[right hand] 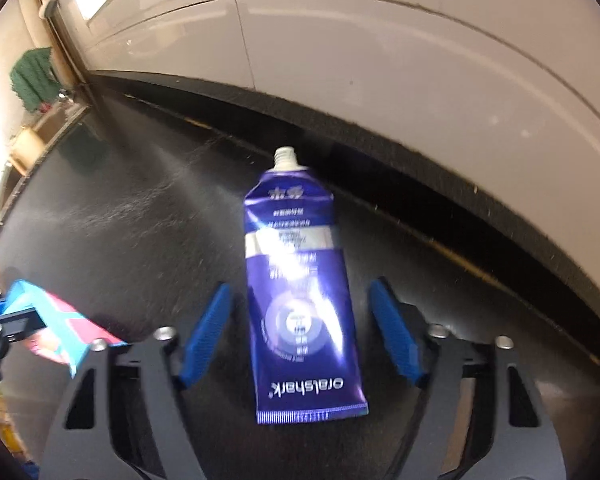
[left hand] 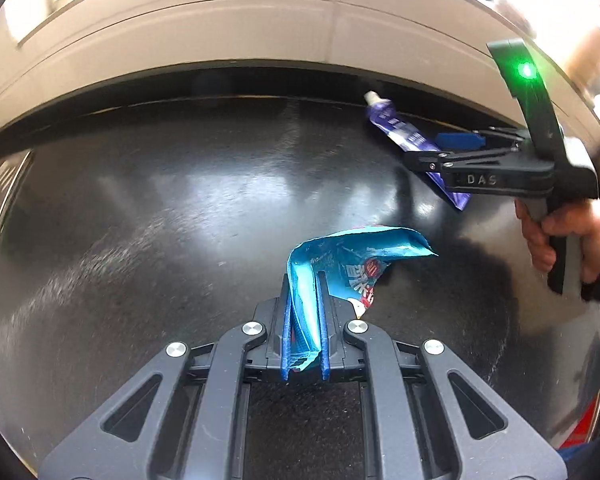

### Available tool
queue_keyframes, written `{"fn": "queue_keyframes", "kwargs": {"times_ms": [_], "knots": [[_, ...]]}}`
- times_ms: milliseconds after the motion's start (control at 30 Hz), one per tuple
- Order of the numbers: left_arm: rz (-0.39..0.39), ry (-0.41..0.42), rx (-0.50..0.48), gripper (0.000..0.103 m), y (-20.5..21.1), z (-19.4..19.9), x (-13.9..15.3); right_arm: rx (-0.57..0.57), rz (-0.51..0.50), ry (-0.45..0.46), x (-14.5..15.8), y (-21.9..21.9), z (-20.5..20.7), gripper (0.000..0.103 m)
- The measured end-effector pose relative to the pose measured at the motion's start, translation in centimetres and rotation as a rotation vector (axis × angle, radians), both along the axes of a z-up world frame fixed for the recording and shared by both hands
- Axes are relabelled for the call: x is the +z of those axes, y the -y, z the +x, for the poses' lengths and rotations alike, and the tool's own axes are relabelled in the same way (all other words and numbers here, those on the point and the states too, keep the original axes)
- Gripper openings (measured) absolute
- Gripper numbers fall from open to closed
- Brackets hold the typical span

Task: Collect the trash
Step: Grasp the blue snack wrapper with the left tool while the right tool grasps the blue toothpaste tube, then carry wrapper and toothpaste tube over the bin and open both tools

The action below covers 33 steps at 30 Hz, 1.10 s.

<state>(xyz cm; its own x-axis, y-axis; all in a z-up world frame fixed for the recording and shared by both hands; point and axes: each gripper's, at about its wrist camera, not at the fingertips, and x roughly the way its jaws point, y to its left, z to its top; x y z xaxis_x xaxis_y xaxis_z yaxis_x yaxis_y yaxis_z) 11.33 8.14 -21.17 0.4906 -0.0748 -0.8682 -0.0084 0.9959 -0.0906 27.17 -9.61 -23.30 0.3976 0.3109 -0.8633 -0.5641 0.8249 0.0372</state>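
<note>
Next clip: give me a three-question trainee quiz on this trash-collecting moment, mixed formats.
1. True or false: the left gripper is shut on the blue wrapper.
2. The right gripper is: A) clamped on the toothpaste tube; B) open around it; C) away from it.
3. Fill in: the tube's nozzle has no ____.

Key: 1 true; 2 B; 3 cap.

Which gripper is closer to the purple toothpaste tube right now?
Right. The right gripper is open, its fingers either side of the toothpaste tube; the left gripper sits apart, shut on the blue wrapper.
</note>
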Motion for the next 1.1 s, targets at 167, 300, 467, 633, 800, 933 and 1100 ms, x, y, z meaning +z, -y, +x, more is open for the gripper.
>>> {"fn": "queue_keyframes", "kwargs": {"times_ms": [167, 300, 467, 633, 800, 933, 1100], "knots": [[0.011, -0.013, 0.063, 0.01, -0.6, -1.0, 0.4, -0.019, -0.023, -0.02, 0.3, -0.5, -1.2, 0.051], [0.026, -0.009, 0.078, 0.01, -0.8, -2.0, 1.2, -0.062, 0.007, -0.034, 1.8, 0.6, -3.7, 0.051], [0.045, 0.02, 0.074, 0.01, -0.2, -3.7, 2.2, -0.083, 0.02, -0.019, 4.0, 1.8, -8.8, 0.051], [0.046, 0.048, 0.08, 0.01, -0.2, -6.4, 3.5, -0.105, 0.044, -0.006, 6.1, 2.5, -13.8, 0.051], [0.055, 0.064, 0.079, 0.01, -0.3, -8.5, 4.3, -0.123, 0.077, 0.006, 7.9, 3.0, -18.0, 0.051], [0.057, 0.077, 0.084, 0.01, -0.5, -10.3, 4.8, -0.119, 0.086, 0.012, 8.7, 3.0, -19.7, 0.051], [0.058, 0.099, 0.112, 0.01, -1.3, -12.6, 5.7, -0.098, 0.089, 0.023, 9.5, 2.2, -21.0, 0.051]]}}
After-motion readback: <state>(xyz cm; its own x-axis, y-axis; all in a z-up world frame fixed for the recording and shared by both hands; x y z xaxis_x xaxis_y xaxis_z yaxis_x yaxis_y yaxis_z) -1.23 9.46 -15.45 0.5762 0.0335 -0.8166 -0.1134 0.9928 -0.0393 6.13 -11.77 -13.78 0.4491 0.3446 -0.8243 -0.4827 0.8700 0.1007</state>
